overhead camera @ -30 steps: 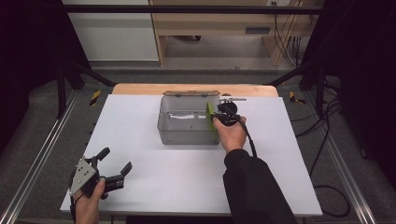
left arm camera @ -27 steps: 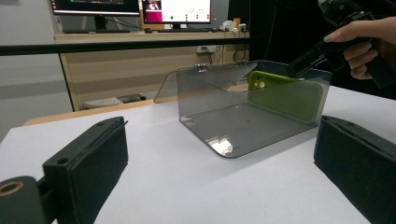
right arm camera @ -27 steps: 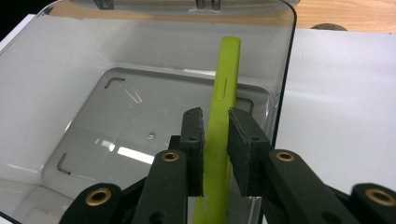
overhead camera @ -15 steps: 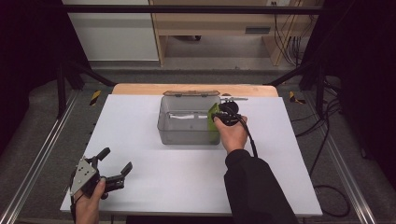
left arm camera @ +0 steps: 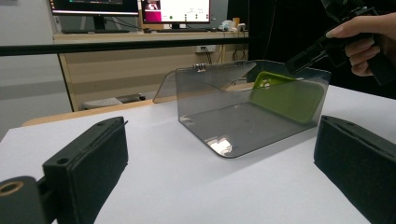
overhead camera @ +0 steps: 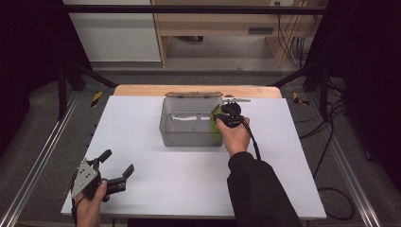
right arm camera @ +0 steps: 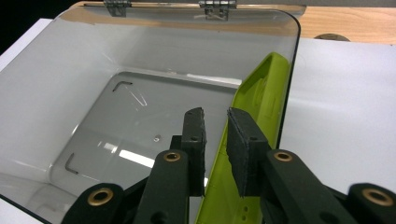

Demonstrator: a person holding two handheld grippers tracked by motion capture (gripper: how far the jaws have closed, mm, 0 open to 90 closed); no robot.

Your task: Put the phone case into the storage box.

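A clear grey plastic box stands open at mid-table, its lid folded back. A lime-green phone case leans inside against the box's right wall. My right gripper reaches down over that wall. In the right gripper view its jaws stand a narrow gap apart, astride the case's upper edge, with daylight between the left pad and the case. My left gripper rests open near the front left corner, facing the box, nothing between its pads.
The white tabletop spreads wide around the box. A wooden strip runs along the far edge. A black cable trails from the right gripper over the hand. Metal frame rails flank the table.
The green case has gone from upright above the box to leaning low against its right wall. The right hand has shifted slightly right and down. The left gripper has not moved.
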